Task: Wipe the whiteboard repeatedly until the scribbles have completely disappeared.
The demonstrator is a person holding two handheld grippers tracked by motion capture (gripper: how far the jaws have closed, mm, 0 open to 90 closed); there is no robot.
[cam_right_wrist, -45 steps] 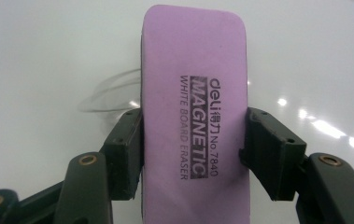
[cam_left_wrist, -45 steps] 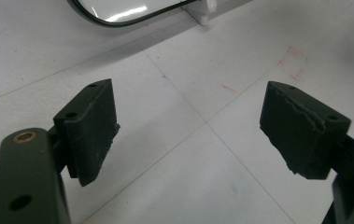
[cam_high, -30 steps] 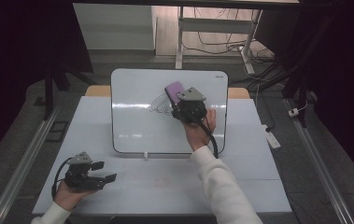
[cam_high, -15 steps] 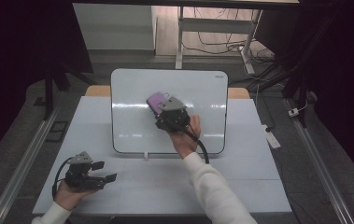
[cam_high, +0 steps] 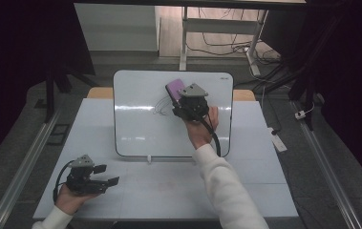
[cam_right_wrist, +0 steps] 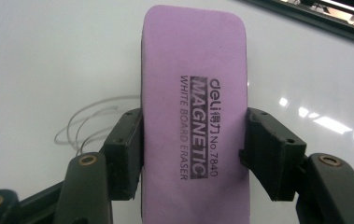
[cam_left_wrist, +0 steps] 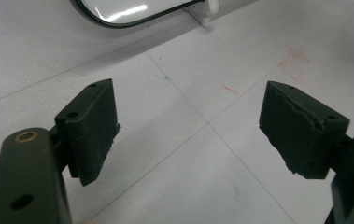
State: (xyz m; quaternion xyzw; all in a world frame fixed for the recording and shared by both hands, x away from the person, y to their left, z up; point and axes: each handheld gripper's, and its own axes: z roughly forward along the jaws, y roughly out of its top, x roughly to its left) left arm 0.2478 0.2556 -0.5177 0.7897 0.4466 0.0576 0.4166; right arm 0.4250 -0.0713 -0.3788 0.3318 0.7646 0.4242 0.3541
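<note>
A purple whiteboard eraser [cam_right_wrist: 194, 107] printed "MAGNETIC WHITE BOARD ERASER" sits between the jaws of my right gripper [cam_right_wrist: 194, 154], which is shut on its long sides. In the high view that right gripper [cam_high: 184, 101] holds the eraser [cam_high: 175, 88] against the upper middle of the upright whiteboard [cam_high: 135, 124]. Faint pen scribbles [cam_high: 160, 108] lie just left of the eraser, and thin loops [cam_right_wrist: 88, 126] remain on the board. My left gripper [cam_high: 103, 174] rests low over the table at the front left, open, with nothing between its pads [cam_left_wrist: 95, 130].
The whiteboard stands on a small white foot [cam_high: 149, 159] on the white tabletop [cam_high: 169, 191]. Faint red marks [cam_left_wrist: 296, 63] stain the table ahead of the left gripper. A white power strip [cam_high: 278, 138] lies on the floor to the right, and cables [cam_high: 226, 45] trail behind.
My right gripper swept the eraser left across the board and has come back to the right, a little higher. Much of the drawing is wiped away. The left hand stayed still.
</note>
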